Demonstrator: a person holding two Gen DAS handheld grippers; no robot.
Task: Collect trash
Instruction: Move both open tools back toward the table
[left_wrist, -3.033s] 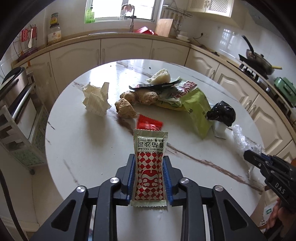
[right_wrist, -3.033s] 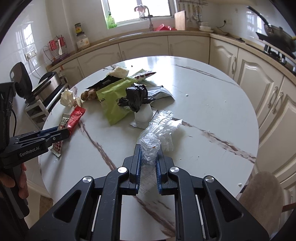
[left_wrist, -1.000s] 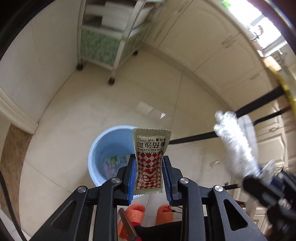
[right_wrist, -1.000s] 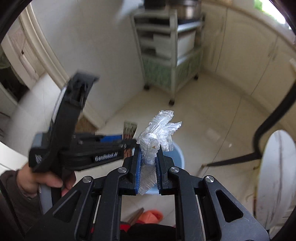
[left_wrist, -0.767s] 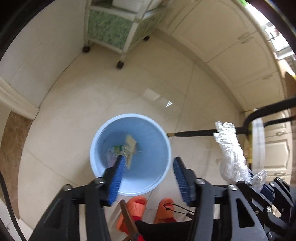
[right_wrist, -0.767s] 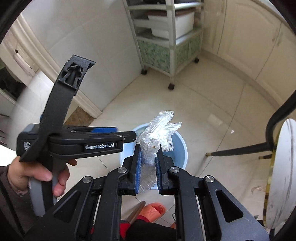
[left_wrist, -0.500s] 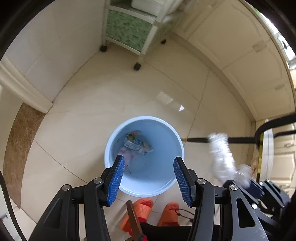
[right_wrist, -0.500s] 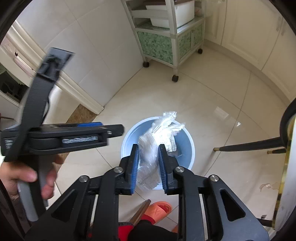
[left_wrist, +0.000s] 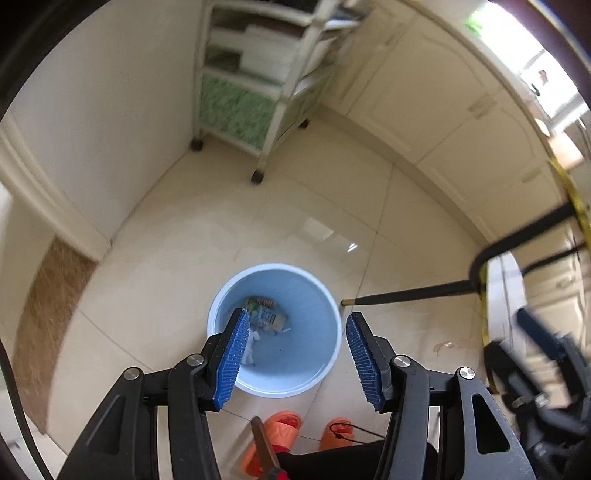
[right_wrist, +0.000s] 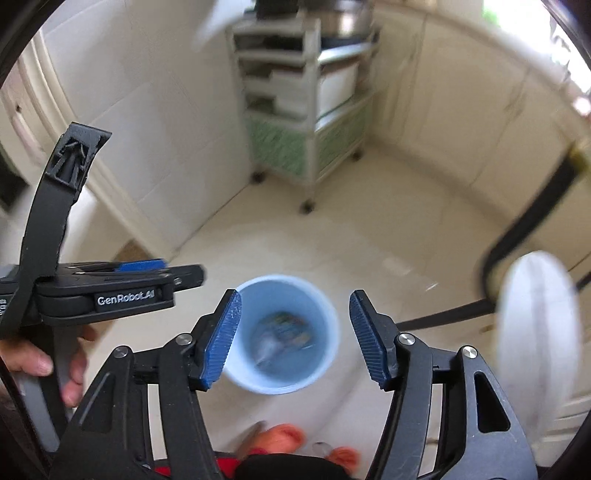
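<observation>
Glossy cream floor tiles (left_wrist: 184, 258) spread under both grippers. Left gripper (left_wrist: 295, 354) and right gripper (right_wrist: 295, 339) hang spread wide and empty, ribbed blue pads bare, above the round pale-blue plastic bin (left_wrist: 317, 295). Crumpled printed wrappers (left_wrist: 264, 317) lie at the bin's bottom; orange slippers (left_wrist: 284, 424) sit just beside it.

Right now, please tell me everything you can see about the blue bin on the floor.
The blue bin is a round, light blue pail with a paler rim, apparently plastic. It stands upright and open on the cream floor tiles, under both open grippers. Inside lie a few pieces of trash, printed wrappers among them. Orange slippers are close beside it, and a black leg ends near its rim.
</observation>
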